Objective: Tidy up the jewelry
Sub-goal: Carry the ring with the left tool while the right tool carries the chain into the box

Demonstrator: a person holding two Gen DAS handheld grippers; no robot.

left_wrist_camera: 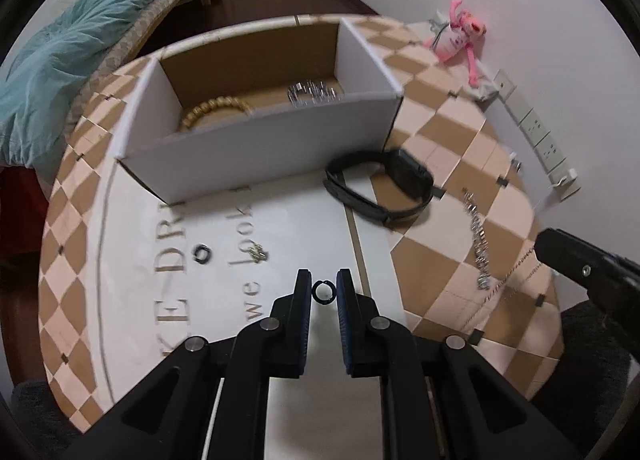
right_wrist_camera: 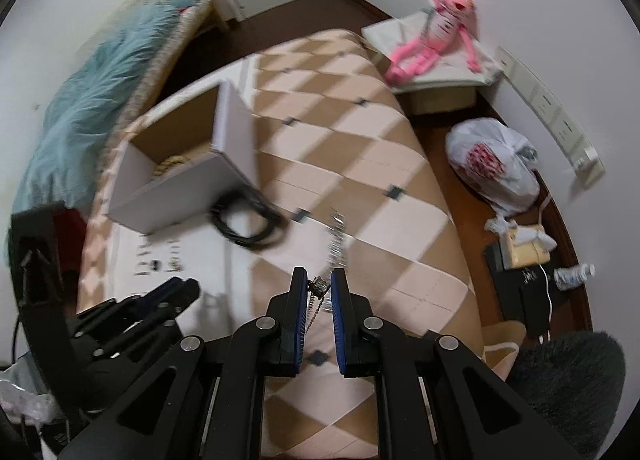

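My left gripper (left_wrist_camera: 323, 292) is shut on a small black ring (left_wrist_camera: 322, 292), held just above the white printed mat (left_wrist_camera: 280, 220). My right gripper (right_wrist_camera: 319, 286) is shut on a thin chain necklace (right_wrist_camera: 316, 288) with a pendant, which hangs between the fingers. An open white cardboard box (left_wrist_camera: 256, 140) stands on the far side of the checkered table (left_wrist_camera: 460, 140); it holds a gold bead bracelet (left_wrist_camera: 212, 108) and a silver bracelet (left_wrist_camera: 314, 92). A black ring (left_wrist_camera: 202, 253) and a gold ring (left_wrist_camera: 258, 253) lie on the mat. A black smartwatch (left_wrist_camera: 380, 184) and a silver chain bracelet (left_wrist_camera: 478, 244) lie to the right.
A pink plush toy (right_wrist_camera: 436, 40) sits on a low stand by the wall. A white plastic bag (right_wrist_camera: 492, 164), a bottle (right_wrist_camera: 574, 274) and cables lie on the floor at right. A bed with a teal blanket (left_wrist_camera: 72, 60) is at left. A power strip (left_wrist_camera: 540, 140) runs along the wall.
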